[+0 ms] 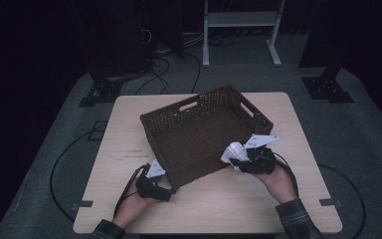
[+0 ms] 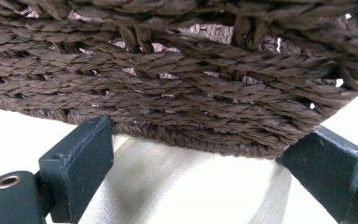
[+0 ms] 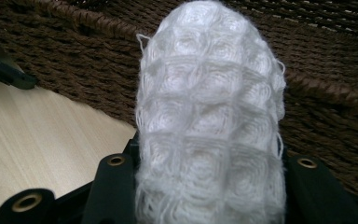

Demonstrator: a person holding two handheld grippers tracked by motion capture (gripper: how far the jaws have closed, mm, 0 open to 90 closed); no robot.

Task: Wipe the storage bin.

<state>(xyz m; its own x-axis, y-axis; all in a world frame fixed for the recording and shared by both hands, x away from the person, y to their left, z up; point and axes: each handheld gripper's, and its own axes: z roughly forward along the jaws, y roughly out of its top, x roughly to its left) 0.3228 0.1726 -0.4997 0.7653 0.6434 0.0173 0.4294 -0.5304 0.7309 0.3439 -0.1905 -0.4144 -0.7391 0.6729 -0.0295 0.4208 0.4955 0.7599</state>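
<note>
A dark brown woven basket (image 1: 199, 107) sits on the light wooden table (image 1: 129, 124), turned at an angle. My right gripper (image 1: 236, 157) hangs at the basket's near right rim, shut on a folded white waffle-knit cloth (image 1: 233, 151). In the right gripper view the cloth (image 3: 209, 126) stands upright between the two black jaws, with the basket's woven wall (image 3: 335, 107) just behind it. My left gripper (image 1: 171, 191) rests on the table at the basket's near corner. Its jaws stand open either side of that corner (image 2: 261, 135), apart from the weave and holding nothing.
The table's front strip (image 1: 219, 209) lies between my two hands. Beyond the table is grey carpet with cables (image 1: 164, 69), a white metal frame (image 1: 238, 30) and black stand bases (image 1: 326, 87).
</note>
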